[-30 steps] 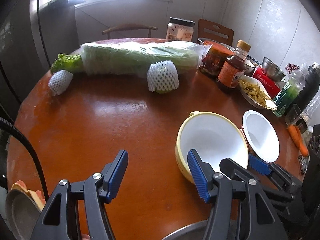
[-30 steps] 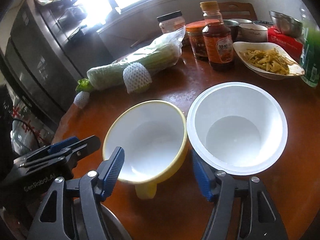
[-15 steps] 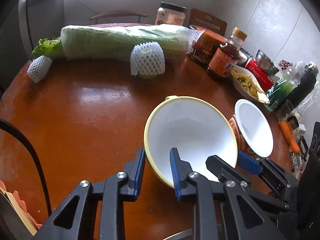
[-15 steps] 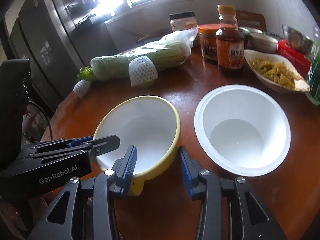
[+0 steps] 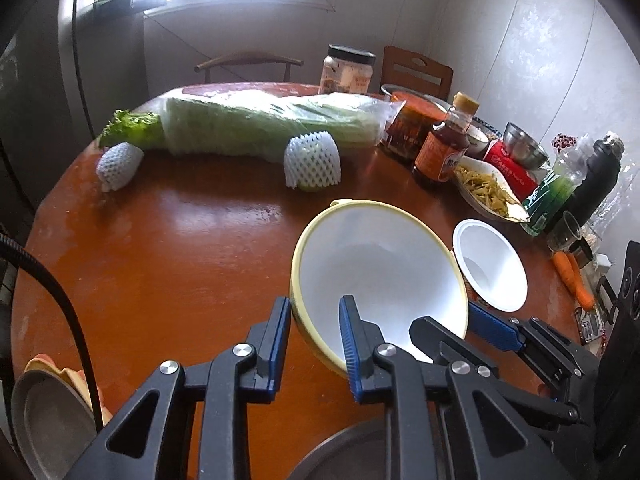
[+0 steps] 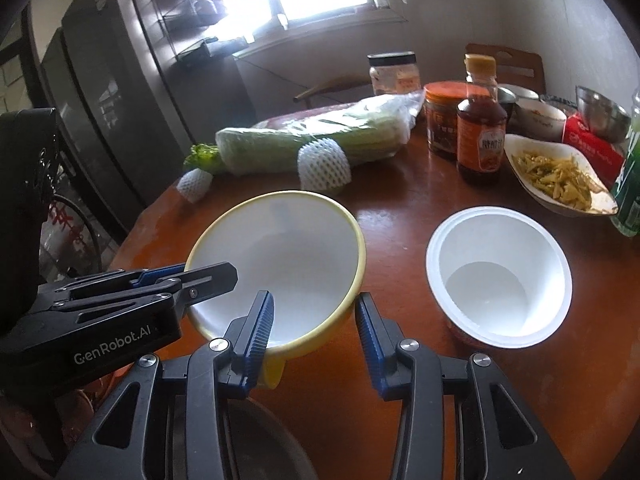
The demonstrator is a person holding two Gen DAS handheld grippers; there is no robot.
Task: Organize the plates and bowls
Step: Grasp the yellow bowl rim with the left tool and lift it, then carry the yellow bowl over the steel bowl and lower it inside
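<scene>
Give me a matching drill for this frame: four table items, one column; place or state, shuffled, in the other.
Items:
1. yellow bowl
2. white cup
3. brown sauce bottle
4. wrapped cabbage

Place or state:
A. lies on its side at the far edge of the table
B. stands upright next to the dish of yellow strips
C. empty, on the table, no gripper on it
D. tilted, rim clamped by both grippers

Pairs: 1-D, 2-C, 3-B, 4-A
</scene>
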